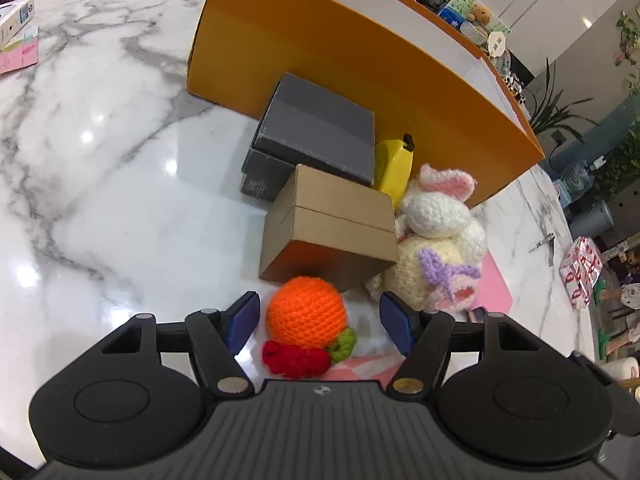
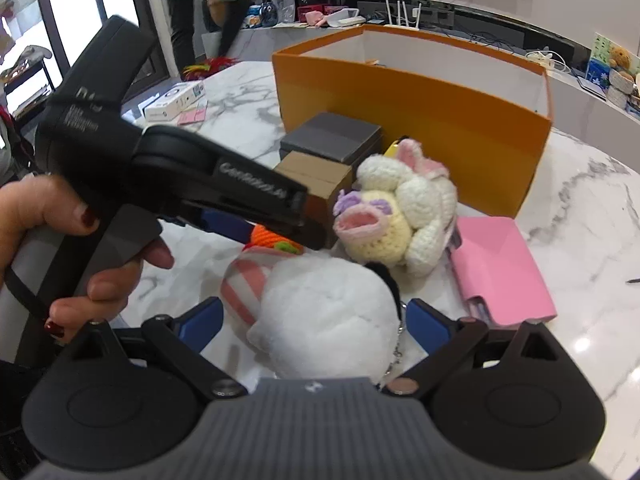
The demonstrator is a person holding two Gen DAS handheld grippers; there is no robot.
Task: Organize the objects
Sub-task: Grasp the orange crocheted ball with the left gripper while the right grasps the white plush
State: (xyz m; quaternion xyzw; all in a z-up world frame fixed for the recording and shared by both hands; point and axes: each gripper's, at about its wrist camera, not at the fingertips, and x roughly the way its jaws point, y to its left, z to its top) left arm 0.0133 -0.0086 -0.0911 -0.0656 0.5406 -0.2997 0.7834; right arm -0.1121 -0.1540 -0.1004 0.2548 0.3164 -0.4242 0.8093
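Between the left gripper (image 1: 318,322) jaws sits the crochet orange (image 1: 306,310), and those jaws are spread wide, blue pads clear of the yarn on both sides, nothing gripped. Over on the right gripper (image 2: 316,322), same story: jaws released and parted around a fluffy white toy (image 2: 324,316), which bulges up between the pads; whether they brush the fur I cannot tell. Now the risks! The orange rests on the desk (image 1: 100,184) right against the front of the brown cardboard box (image 1: 332,224), so a careless close could shove that box or pinch the red and green knitted bits (image 1: 296,358) trailing from the near side of the fruit. The white toy carries a little metal chain (image 2: 398,344) dangling by the right pad, and that could snag as the jaws clamp. The two tools are crowded too, the left one crossing just above the right one's view, so a bump looks possible. Moving outward: a grey box (image 1: 316,140) sits behind the cardboard one, a yellow object (image 1: 394,168) is wedged beside it, a crochet bunny (image 2: 400,216) slumps next to a pink case (image 2: 500,272), and the big orange box (image 2: 420,120) stands open at the back. The orange itself looks round, soft, tightly stitched, bright.
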